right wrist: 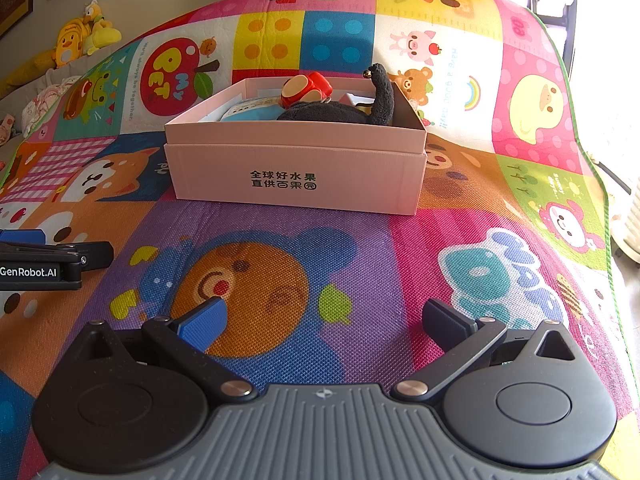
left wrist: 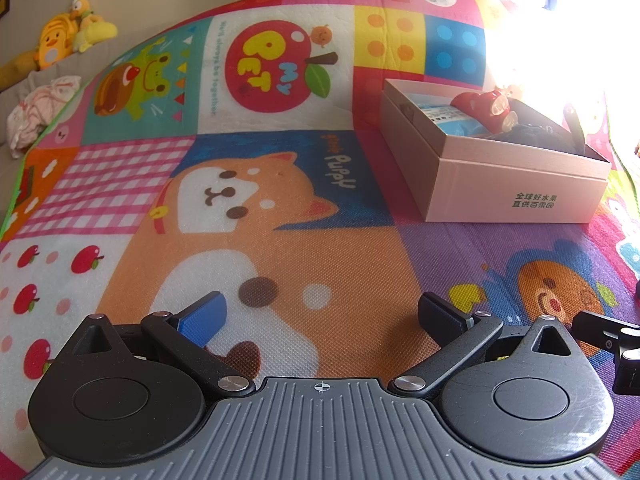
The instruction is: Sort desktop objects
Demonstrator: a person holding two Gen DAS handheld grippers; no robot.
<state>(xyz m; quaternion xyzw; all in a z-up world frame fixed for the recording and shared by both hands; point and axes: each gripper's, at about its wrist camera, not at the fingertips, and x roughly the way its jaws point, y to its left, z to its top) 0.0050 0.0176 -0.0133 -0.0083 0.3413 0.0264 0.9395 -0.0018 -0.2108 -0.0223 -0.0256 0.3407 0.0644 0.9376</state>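
A pink cardboard box stands on the colourful play mat, straight ahead in the right wrist view and at the right in the left wrist view. Inside lie a red toy, a black plush toy with one limb sticking up, and a blue-and-white packet. The red toy and dark plush also show in the left wrist view. My left gripper is open and empty above the mat. My right gripper is open and empty, short of the box.
The play mat covers the whole surface. Yellow plush toys and crumpled cloth lie on a sofa at the far left. The left gripper's side shows at the right wrist view's left edge. Bright window glare fills the right.
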